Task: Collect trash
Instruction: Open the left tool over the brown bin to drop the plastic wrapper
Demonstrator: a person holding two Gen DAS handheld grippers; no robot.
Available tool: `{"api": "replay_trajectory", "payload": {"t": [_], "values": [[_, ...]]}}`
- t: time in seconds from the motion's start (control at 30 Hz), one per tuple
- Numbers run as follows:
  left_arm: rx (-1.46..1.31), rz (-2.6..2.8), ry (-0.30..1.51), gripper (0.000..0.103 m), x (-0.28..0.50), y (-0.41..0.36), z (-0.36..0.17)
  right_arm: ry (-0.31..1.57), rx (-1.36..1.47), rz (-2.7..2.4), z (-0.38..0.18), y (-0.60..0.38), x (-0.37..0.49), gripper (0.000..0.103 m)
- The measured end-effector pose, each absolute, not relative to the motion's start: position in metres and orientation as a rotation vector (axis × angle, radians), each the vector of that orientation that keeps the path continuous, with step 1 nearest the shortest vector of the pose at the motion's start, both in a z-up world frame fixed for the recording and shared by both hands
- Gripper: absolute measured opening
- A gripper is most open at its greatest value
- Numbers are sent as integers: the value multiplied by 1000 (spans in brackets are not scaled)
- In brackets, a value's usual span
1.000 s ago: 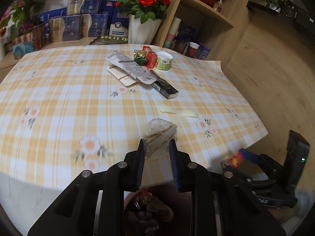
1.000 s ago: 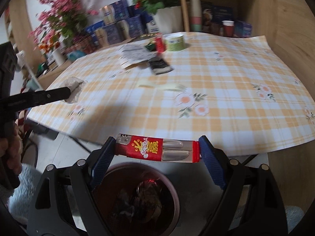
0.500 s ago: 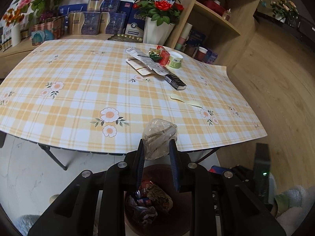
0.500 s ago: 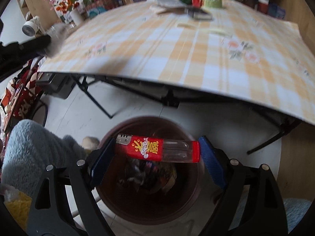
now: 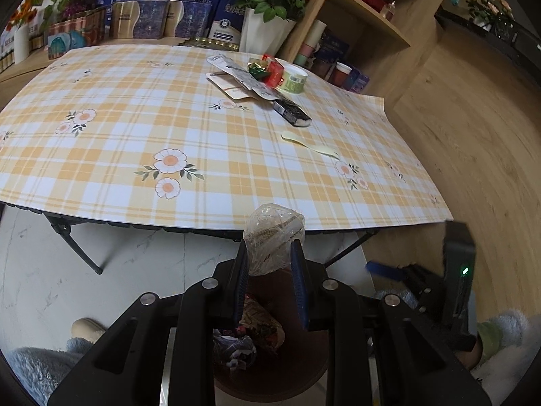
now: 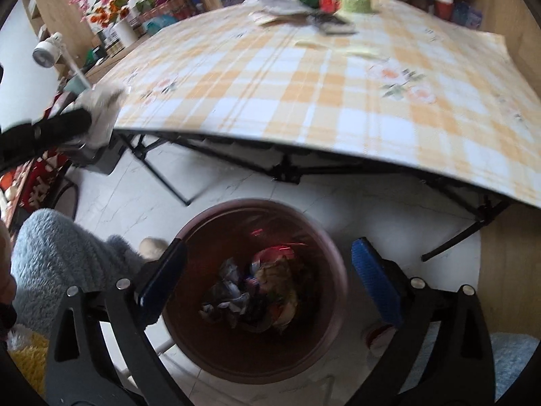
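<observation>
My left gripper is shut on a crumpled clear plastic wrapper and hangs just off the table's near edge, above the brown trash bin. My right gripper hovers straight over the same bin; its jaws are opening wide with nothing between the blue pads. Crumpled wrappers lie in the bin, with a blurred red streak above them. The left gripper with its wrapper shows at the left of the right wrist view.
The checked table carries paper packets, a red carton, a green-white cup, a black box and a pale strip. Folding legs, shelves, a fluffy blue sleeve.
The red lighter has left the right gripper, whose jaws have spread wider. Both grippers have drawn back from the table and sunk over the bin. The left still holds the wrapper.
</observation>
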State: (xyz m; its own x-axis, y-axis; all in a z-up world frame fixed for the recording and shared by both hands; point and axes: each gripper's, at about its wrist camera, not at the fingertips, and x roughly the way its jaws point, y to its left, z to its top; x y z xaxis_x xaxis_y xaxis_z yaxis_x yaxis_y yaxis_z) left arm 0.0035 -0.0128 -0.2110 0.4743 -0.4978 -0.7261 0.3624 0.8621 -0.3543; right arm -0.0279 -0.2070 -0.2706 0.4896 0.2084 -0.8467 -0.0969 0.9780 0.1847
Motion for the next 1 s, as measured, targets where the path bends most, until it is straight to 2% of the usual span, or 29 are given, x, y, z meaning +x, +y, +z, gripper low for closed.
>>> {"api": "replay_trajectory", "payload": {"t": [0.4, 0.67, 1.0], "values": [[-87, -567, 978, 24, -7, -28, -237, 870, 139, -136, -236, -261, -34, 97], [-78, -623, 1012, 24, -12, -37, -267, 874, 138, -174, -236, -262, -39, 97], [164, -681, 1066, 25, -25, -69, -306, 892, 146, -193, -238, -263, -42, 97]]}}
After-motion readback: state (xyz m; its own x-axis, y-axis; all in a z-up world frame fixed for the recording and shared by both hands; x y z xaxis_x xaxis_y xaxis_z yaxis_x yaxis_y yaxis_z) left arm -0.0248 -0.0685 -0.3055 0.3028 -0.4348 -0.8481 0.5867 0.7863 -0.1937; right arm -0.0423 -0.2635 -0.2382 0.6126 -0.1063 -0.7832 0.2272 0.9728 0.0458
